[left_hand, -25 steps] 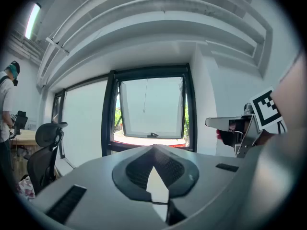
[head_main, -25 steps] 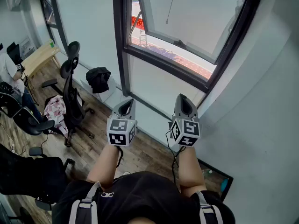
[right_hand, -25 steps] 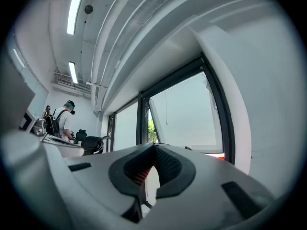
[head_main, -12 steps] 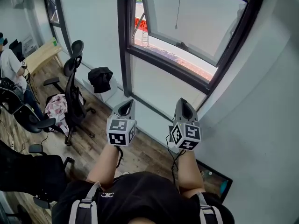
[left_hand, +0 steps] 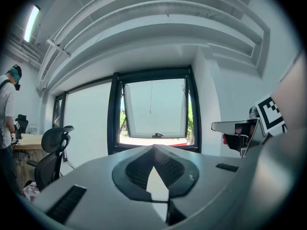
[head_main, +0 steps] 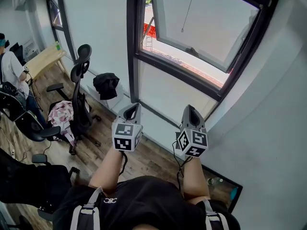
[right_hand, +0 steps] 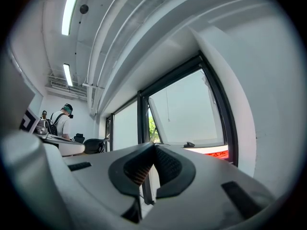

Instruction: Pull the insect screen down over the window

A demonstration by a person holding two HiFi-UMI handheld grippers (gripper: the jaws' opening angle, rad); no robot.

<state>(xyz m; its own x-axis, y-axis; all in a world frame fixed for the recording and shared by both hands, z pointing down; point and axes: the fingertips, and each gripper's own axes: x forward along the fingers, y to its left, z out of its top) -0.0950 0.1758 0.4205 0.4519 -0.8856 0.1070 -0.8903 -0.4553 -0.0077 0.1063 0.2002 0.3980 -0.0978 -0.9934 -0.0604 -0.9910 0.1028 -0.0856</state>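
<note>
Neither the left hand-held gripper (head_main: 131,110) nor the right hand-held gripper (head_main: 191,113) holds anything; the jaws of each are pressed together, and both point toward the window (head_main: 135,37) while being well apart from it. The insect screen itself cannot be seen; I suppose it is rolled up above the top of the frame. Only a thin pull cord (head_main: 188,11) hangs down in the middle of the opening, and its small end knob is above the tilted glass sash (head_main: 211,23), which stands open to the outside. The step now is, I think, to approach and reach for this cord. To do it well, one hand-held gripper must first open, rise to the end of the cord and close on it just above the knob, so it does not slip. Then the pull should go straight down, not sideways, so that the screen runs evenly in the frame. To the left, away from the window, stand an office chair (head_main: 79,80) and a black bag (head_main: 106,84), not in the way.
</note>
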